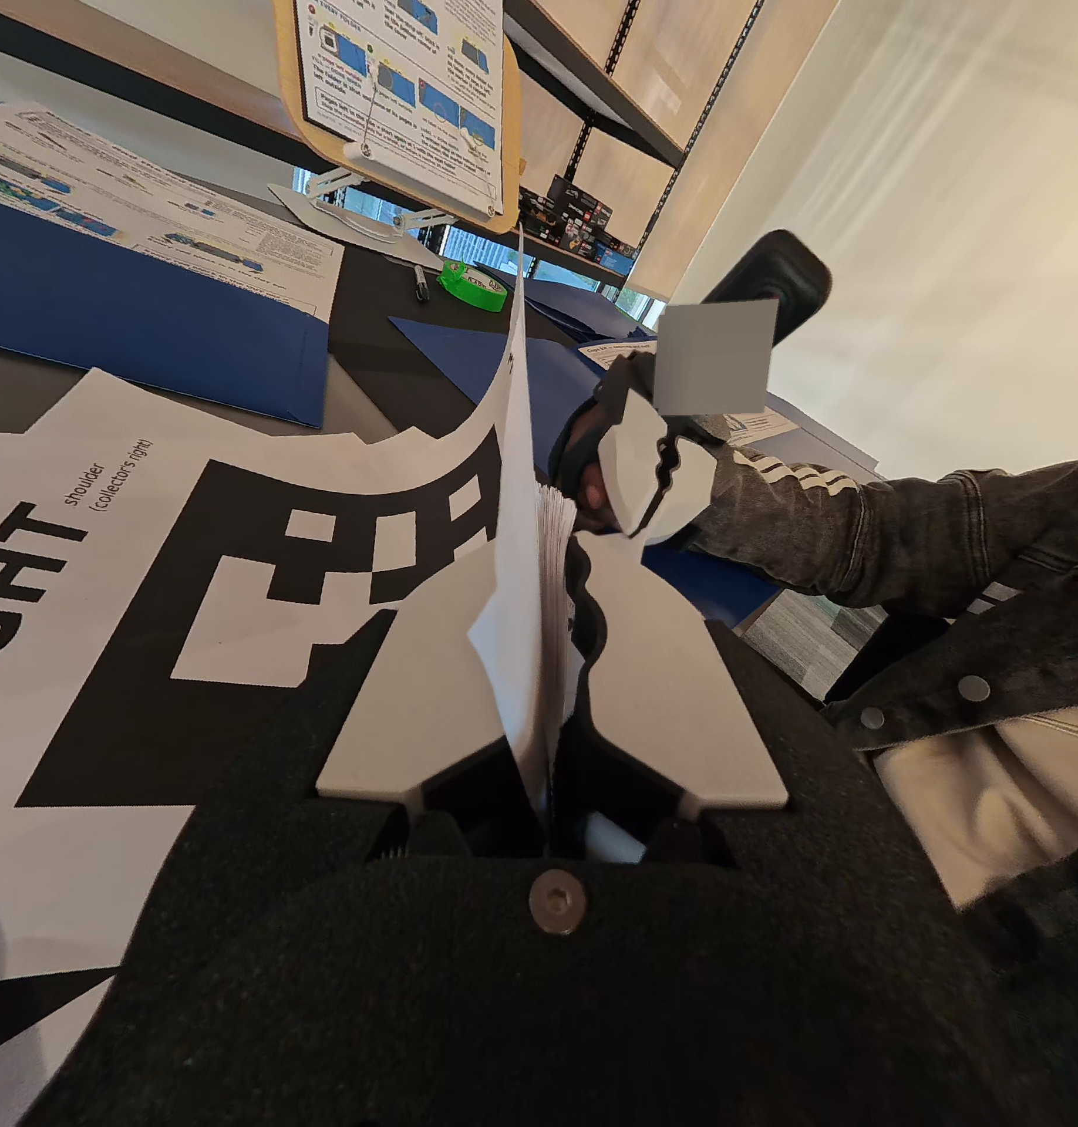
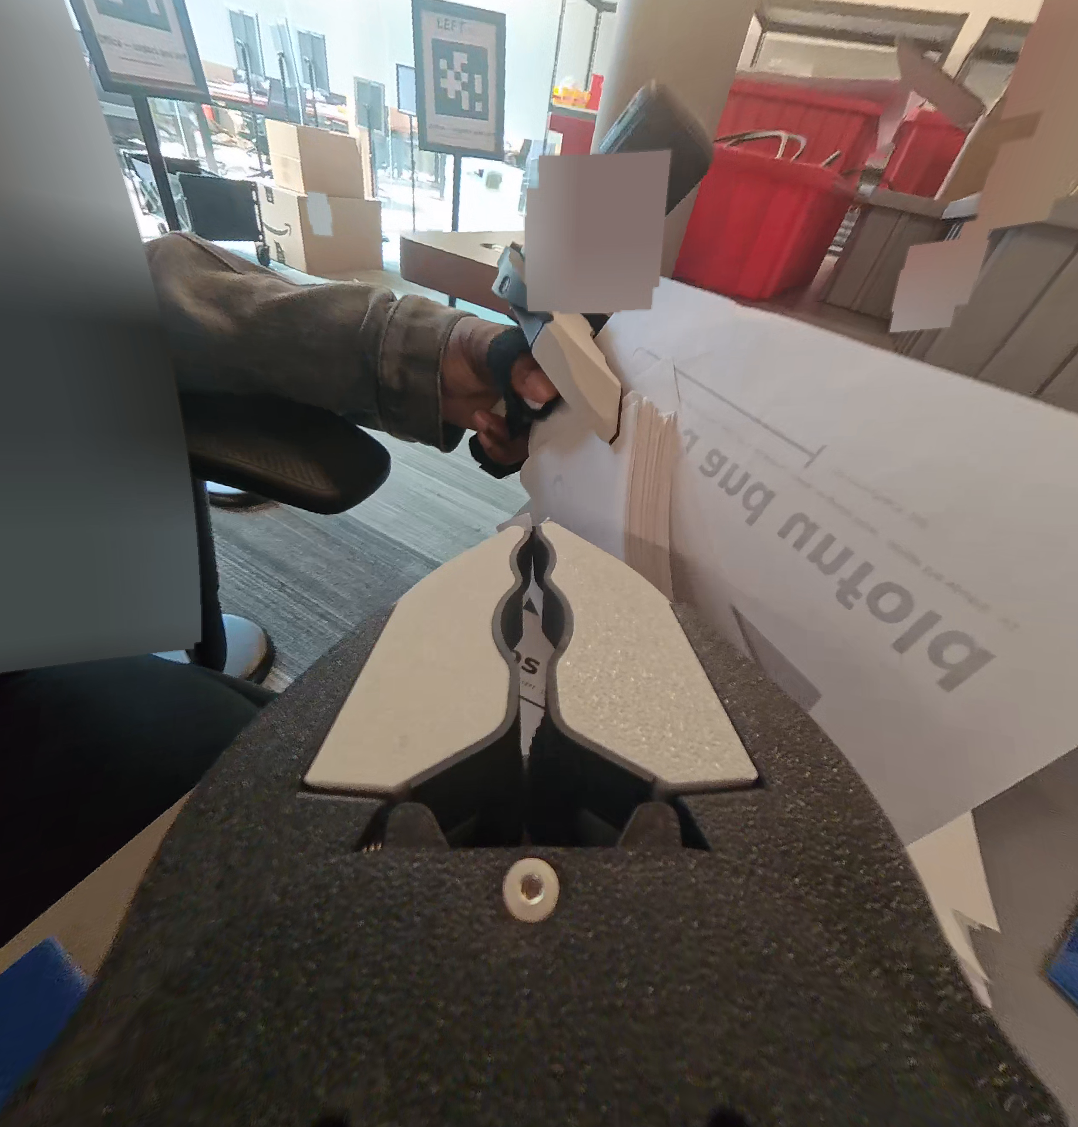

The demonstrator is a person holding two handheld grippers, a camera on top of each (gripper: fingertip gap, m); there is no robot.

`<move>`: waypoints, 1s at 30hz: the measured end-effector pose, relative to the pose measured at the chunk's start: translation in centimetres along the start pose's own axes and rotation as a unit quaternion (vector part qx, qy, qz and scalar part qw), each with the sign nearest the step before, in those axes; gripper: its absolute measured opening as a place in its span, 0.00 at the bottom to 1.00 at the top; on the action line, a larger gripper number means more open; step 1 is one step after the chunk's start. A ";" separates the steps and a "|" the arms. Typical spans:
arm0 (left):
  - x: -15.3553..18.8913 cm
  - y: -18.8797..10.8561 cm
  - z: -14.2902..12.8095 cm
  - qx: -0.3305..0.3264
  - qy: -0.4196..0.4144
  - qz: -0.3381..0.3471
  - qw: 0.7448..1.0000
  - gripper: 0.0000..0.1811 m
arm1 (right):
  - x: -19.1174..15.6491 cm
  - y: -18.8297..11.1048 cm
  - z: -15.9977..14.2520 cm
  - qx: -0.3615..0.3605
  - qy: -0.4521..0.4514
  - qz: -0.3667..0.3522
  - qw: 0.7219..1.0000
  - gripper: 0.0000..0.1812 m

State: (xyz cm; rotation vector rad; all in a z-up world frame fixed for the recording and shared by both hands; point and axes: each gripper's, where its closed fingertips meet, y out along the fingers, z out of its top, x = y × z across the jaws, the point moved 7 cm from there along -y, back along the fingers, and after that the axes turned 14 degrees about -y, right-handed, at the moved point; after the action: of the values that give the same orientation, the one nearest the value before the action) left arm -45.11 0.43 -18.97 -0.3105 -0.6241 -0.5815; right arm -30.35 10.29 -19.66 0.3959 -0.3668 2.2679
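Note:
My left gripper (image 1: 546, 567) is shut on a thick stack of white paper (image 1: 524, 463) that stands on edge between its fingers. The stack's outer sheet (image 1: 280, 579), printed with a black-and-white square pattern, curls down to the left. My right gripper (image 1: 640, 482), held in a hand, grips the far end of the same stack. In the right wrist view, my right gripper (image 2: 533, 530) is shut on a thin printed paper edge. The stack (image 2: 649, 488) is just right of it, and the left gripper (image 2: 585, 378) clamps it farther off. A large printed sheet (image 2: 890, 518) hangs to the right.
An open blue folder (image 1: 158, 317) holding printed pages lies on the table at left. A green tape roll (image 1: 472, 286), a black pen (image 1: 420, 283) and a clipboard stand (image 1: 402, 91) sit behind. Red bins (image 2: 768, 213), cardboard boxes (image 2: 317, 183) and a chair armrest (image 2: 292, 463) surround the area.

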 end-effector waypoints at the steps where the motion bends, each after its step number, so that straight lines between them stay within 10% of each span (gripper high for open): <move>1: 0.0 0.0 0.0 0.000 0.000 -0.001 1.000 0.06 | -0.1 0.0 -0.1 0.001 0.008 0.010 1.000 0.00; 30: 0.0 0.1 -0.2 -0.009 -0.004 -0.006 1.000 0.07 | -0.3 0.0 -0.7 0.004 0.086 0.094 0.992 0.01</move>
State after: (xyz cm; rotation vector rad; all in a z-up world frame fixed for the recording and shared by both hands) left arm -44.95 0.47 -19.14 -0.3276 -0.6291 -0.5971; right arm -30.28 10.32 -20.46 0.1745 -0.3176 2.4655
